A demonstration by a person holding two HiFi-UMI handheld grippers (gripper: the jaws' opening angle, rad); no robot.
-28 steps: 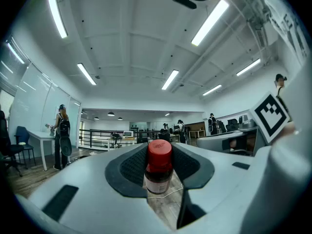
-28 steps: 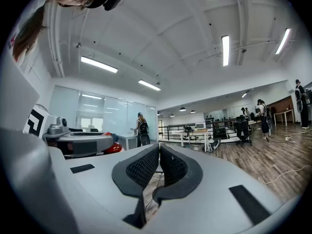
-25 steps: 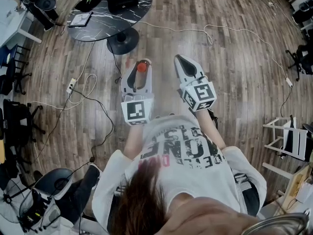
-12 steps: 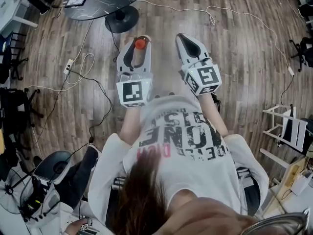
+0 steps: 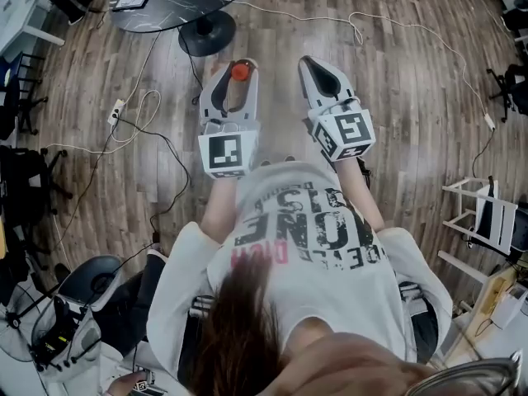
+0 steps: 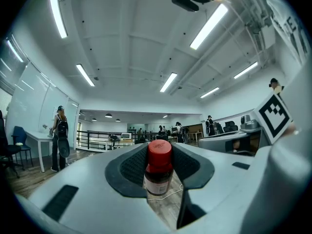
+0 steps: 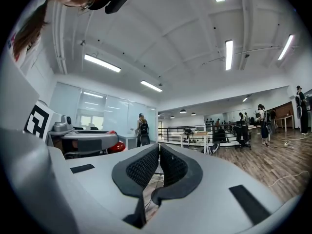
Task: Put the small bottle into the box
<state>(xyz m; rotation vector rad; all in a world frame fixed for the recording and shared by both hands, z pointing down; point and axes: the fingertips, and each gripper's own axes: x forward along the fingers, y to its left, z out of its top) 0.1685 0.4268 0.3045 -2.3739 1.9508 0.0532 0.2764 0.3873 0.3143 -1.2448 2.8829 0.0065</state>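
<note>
A small brown bottle (image 6: 159, 174) with a red cap (image 5: 239, 71) stands upright between the ribbed pads of my left gripper (image 6: 159, 167), which is shut on it. In the head view that gripper (image 5: 233, 66) is held out in front of the person's chest, above the wooden floor. My right gripper (image 5: 307, 61) is alongside it to the right. Its pads (image 7: 146, 165) are pressed together with nothing between them. From the right gripper view the left gripper (image 7: 90, 141) and the red cap (image 7: 116, 146) show at the left. No box shows plainly in any view.
A round black marble table (image 5: 173, 2) on a pedestal base (image 5: 206, 33) stands ahead to the left, cut off by the frame's top. Cables (image 5: 140, 130) and a power strip (image 5: 115, 110) lie on the floor. Office chairs (image 5: 25, 196) stand left, a white rack (image 5: 487, 221) right.
Over the last second both grippers have moved forward toward the round table, the bottle still in the left one. In the last half second almost nothing has shifted.
</note>
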